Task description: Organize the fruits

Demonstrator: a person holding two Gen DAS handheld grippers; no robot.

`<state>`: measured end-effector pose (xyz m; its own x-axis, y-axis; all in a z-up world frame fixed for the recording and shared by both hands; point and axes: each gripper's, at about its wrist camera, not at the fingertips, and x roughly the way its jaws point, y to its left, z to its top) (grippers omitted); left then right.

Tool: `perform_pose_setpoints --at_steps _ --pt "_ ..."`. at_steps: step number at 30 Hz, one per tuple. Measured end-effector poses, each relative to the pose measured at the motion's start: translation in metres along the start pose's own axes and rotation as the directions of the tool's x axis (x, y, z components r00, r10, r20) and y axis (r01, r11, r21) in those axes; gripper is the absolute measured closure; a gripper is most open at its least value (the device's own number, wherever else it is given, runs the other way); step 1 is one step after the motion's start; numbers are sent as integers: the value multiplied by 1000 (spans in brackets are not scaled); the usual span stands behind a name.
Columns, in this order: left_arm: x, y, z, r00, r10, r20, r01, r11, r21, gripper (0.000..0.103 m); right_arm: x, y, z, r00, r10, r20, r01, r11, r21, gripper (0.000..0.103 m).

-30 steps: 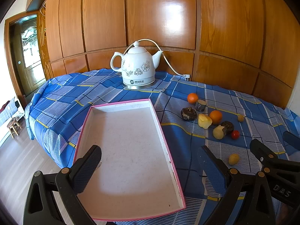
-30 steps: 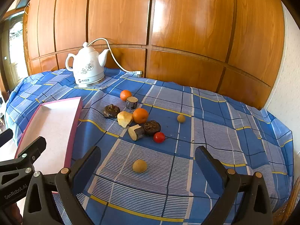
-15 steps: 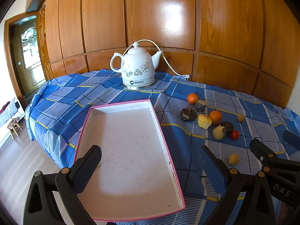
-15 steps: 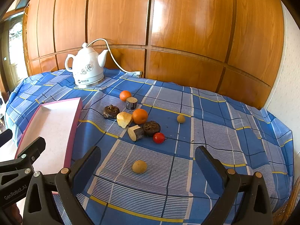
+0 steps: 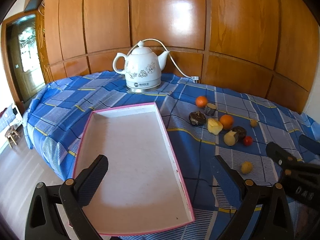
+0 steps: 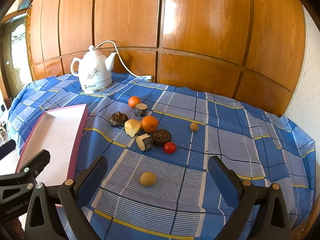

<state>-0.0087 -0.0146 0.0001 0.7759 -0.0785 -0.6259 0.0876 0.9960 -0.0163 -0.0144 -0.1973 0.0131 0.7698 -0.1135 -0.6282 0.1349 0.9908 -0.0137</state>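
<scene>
The left gripper (image 5: 160,178), jaws spread and empty, hangs over the pink-rimmed tray (image 5: 172,156), whose white floor lies bare. The right gripper (image 6: 158,178), jaws also spread, frames a small tan fruit (image 6: 148,178) with open cloth around. At its 12 o'clock, oranges (image 6: 149,123), a red tomato (image 6: 169,147) and cut pieces cluster, right of the tray.

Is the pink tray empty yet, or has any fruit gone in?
Empty. The tray shows only its bare white floor in the left wrist view; the fruit, like the orange, lies on the cloth beside it.
</scene>
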Motion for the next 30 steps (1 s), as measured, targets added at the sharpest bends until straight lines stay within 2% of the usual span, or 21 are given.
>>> perform_pose_setpoints --at_steps 5,8,12,17,21,24,26,28,30 --pt "8 0 -1 991 -130 -37 129 991 -23 0 8 -20 14 997 67 -27 -67 998 -4 1" --pt "14 -6 0 986 -155 -63 154 988 -9 0 14 -42 26 994 96 -48 -96 995 -5 1" --pt "19 -7 5 983 -168 -67 170 985 15 0 33 -80 40 989 99 -107 -100 995 -6 9" --pt "42 -7 18 958 -218 -185 222 975 2 3 71 -123 39 972 81 -220 -87 996 -17 22" --pt "59 -11 33 938 -254 -234 258 966 -17 16 89 -148 28 954 133 -270 -126 991 45 29" --pt "68 -21 47 932 -262 -251 278 960 31 28 99 -156 24 941 155 -300 -133 987 93 33" --pt "80 -29 56 923 -269 -274 296 953 60 36 98 -156 27 941 179 -287 -155 982 104 35" --pt "94 -35 64 913 -275 -300 310 948 75 52 98 -154 28 943 179 -281 -157 983 99 35" --pt "112 -40 73 901 -281 -331 319 945 65 56 96 -152 29 942 186 -280 -164 981 100 35"
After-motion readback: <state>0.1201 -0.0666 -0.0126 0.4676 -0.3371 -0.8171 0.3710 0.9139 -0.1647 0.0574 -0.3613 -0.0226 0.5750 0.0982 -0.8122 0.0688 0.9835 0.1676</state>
